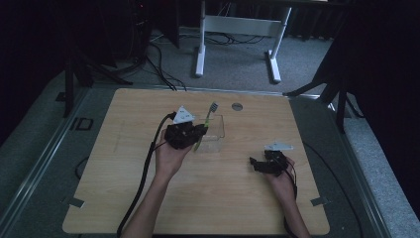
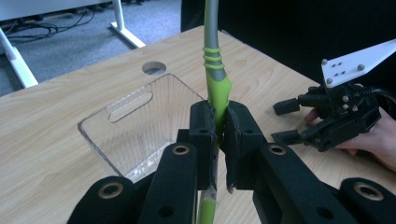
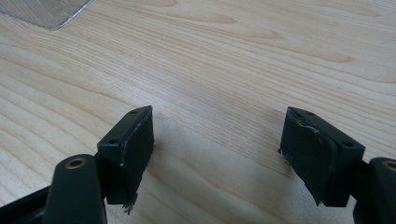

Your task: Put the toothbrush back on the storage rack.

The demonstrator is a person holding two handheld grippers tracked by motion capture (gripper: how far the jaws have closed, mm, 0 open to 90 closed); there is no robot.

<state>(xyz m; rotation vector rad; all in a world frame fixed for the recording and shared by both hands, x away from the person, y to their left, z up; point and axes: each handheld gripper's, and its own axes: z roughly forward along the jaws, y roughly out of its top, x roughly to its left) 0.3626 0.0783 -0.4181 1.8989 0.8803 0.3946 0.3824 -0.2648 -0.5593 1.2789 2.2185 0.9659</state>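
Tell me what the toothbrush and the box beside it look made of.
Toothbrush: likely plastic, with a glossy green and grey handle bearing ribbed, rubbery-looking rings. Box: clear hard plastic, probably acrylic; the wooden tabletop shows through its shiny walls.

Bare wooden tabletop (image 3: 224,60) lies open between and ahead of the right gripper's (image 3: 217,154) spread jaws. Ahead of the left gripper's (image 2: 217,140) jaws, a clear plastic box (image 2: 135,126) blocks low passage; a toothbrush (image 2: 215,88) rises between them.
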